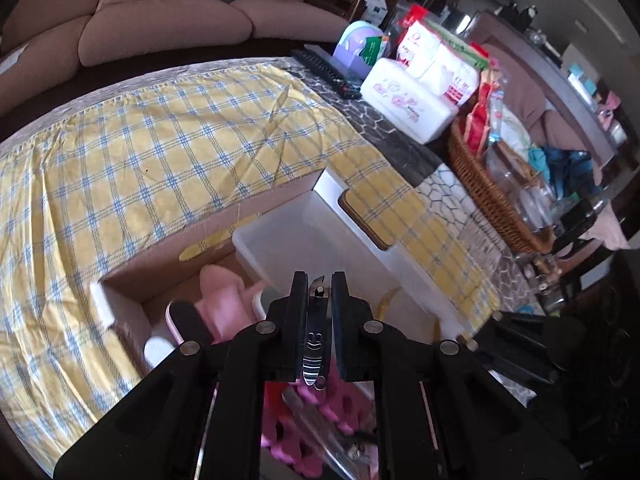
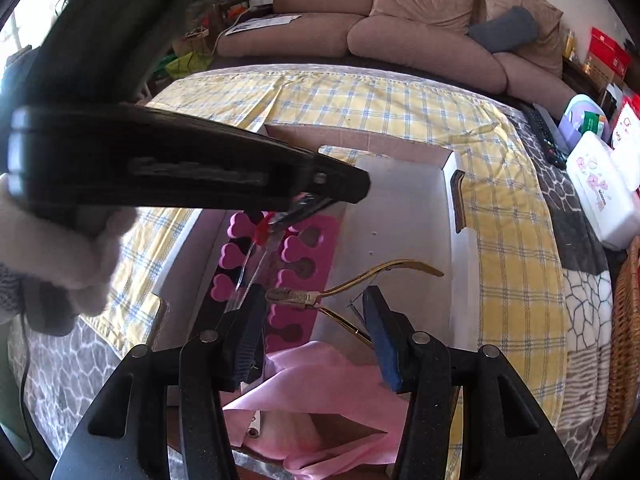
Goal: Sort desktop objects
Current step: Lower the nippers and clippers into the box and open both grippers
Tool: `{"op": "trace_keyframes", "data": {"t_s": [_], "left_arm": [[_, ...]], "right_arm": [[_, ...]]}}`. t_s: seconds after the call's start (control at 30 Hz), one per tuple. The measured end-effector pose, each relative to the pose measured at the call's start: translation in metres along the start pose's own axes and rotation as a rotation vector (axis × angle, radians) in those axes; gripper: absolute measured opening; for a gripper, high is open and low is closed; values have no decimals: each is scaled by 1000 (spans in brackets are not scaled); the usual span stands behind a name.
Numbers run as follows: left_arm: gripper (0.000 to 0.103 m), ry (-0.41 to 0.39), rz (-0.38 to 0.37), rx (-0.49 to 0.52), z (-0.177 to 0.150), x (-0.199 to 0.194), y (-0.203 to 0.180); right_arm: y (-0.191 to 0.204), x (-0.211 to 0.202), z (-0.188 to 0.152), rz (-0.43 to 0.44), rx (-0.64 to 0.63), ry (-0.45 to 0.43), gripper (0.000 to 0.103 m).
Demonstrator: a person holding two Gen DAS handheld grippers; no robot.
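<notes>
Nail clipper (image 1: 316, 336) in my left hand-held gripper (image 1: 320, 280), clamped flat between the two pads, nose end poking out past the tips at 12 o'clock. Jaws nearly closed on it; grip looks firm.

Below the tips: the clear plastic tray (image 1: 280, 236) inside the cardboard box (image 1: 256, 204) on the tabletop under its yellow checked cloth (image 1: 160, 148). Pink toe separator (image 2: 304, 248) lies in the left part of the tray, gold nippers (image 2: 352, 284) just beside it at 3 o'clock.

Step in hand, as I judge it: carry the clipper over the tray and set it down. To do it well, I want a bare patch of tray floor at 12 o'clock from the nippers, tips low before letting go so the clipper doesn't bounce or skid, and room kept from my other tool.

Right hand-held gripper (image 2: 316, 320) about half open and empty, pads either side of the nippers' hinge, not pressing as far as I can see. Pink cloth (image 2: 320, 380) beneath it.
</notes>
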State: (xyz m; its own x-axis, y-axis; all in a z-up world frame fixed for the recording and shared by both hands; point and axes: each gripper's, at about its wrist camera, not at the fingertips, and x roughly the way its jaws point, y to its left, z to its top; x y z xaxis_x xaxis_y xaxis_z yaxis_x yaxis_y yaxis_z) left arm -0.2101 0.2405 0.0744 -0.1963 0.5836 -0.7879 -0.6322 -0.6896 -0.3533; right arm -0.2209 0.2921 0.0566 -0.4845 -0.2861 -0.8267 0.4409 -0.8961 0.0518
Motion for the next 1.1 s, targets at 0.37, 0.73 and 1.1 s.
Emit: {"op": "trace_keyframes", "data": {"t_s": [0.37, 0.73, 1.1], "left_arm": [[25, -30, 36, 0, 5, 6, -3], [52, -122, 77, 9, -23, -93, 3], [103, -213, 209, -85, -140, -192, 41]], "right_arm": [[-2, -5, -5, 5, 48, -59, 55], [21, -34, -4, -19, 63, -117, 67], [75, -60, -13, -27, 82, -184, 102]]}}
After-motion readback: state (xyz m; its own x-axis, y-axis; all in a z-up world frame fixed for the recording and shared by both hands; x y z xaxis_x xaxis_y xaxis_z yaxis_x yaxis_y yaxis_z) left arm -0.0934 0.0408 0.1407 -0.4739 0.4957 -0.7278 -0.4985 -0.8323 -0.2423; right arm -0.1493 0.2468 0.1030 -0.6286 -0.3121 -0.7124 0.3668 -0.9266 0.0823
